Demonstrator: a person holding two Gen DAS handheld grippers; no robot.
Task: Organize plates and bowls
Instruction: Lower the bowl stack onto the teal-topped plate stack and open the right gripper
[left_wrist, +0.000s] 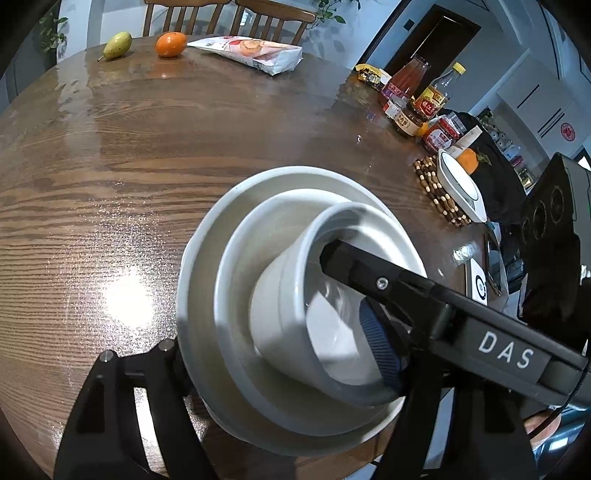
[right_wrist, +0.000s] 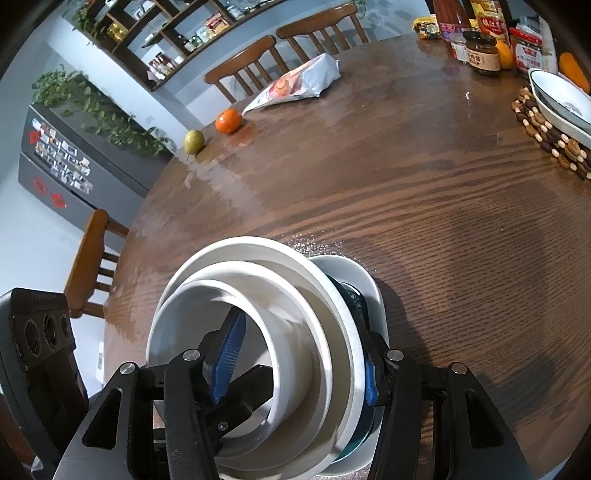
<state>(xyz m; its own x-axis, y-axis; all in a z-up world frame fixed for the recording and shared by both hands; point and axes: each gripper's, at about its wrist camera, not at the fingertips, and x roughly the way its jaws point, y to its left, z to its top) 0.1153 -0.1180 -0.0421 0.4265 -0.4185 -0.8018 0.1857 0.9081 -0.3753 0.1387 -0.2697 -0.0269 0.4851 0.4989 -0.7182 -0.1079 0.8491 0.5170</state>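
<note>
Three white bowls (left_wrist: 207, 280) sit nested and tilted near the table's front edge, the smallest (left_wrist: 295, 280) innermost. In the right wrist view this stack (right_wrist: 258, 251) leans against a dark blue patterned bowl (right_wrist: 351, 295) lying in another white bowl (right_wrist: 364, 275). My left gripper (left_wrist: 280, 347) is open astride the stack: one finger outside the big rim, its blue pad (left_wrist: 380, 343) free inside the small bowl. My right gripper (right_wrist: 301, 354) is open too. Its left pad (right_wrist: 227, 350) hangs bare in the small bowl, and its right pad (right_wrist: 369, 387) lies by the big bowl's outer rim.
On the far side of the wooden table (left_wrist: 147, 147) lie a pear (left_wrist: 117, 45), an orange (left_wrist: 170, 44) and a snack bag (left_wrist: 251, 51). At the right are bottles and jars (left_wrist: 417, 99) and a white dish (left_wrist: 458, 181) on a beaded trivet (left_wrist: 430, 184). Chairs (right_wrist: 243, 70) ring the table.
</note>
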